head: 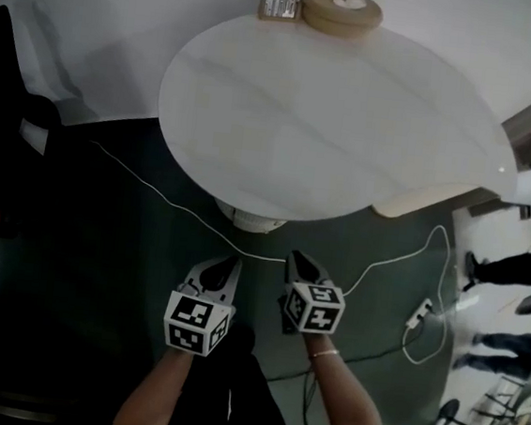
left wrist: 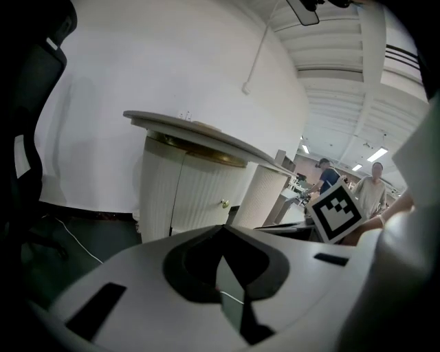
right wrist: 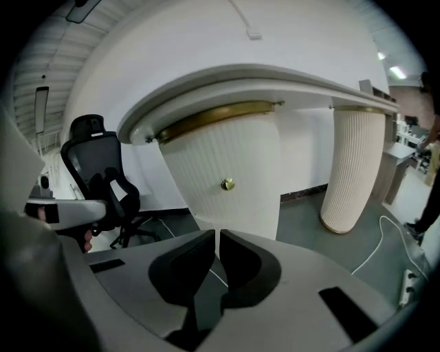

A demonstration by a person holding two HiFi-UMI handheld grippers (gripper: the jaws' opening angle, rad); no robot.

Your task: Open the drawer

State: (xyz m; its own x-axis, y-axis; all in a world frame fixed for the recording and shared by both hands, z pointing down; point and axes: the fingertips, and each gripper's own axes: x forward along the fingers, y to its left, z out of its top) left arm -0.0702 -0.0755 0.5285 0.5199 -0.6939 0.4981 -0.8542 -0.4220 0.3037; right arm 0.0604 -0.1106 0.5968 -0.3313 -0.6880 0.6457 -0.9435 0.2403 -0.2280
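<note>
Round table top (head: 331, 129) rests on 2 fluted pedestals. The nearer pedestal (right wrist: 196, 196) has the drawer (right wrist: 237, 161) in its front, apparently closed, w/ 1 brass knob (right wrist: 227, 184) just under the top. Left gripper (left wrist: 221, 230) & right gripper (right wrist: 216, 237) hang low side by side, aimed at that front but well apart from it, prob. to line up w/ the knob. Both (2) have jaws pressed together, nothing between.
</note>
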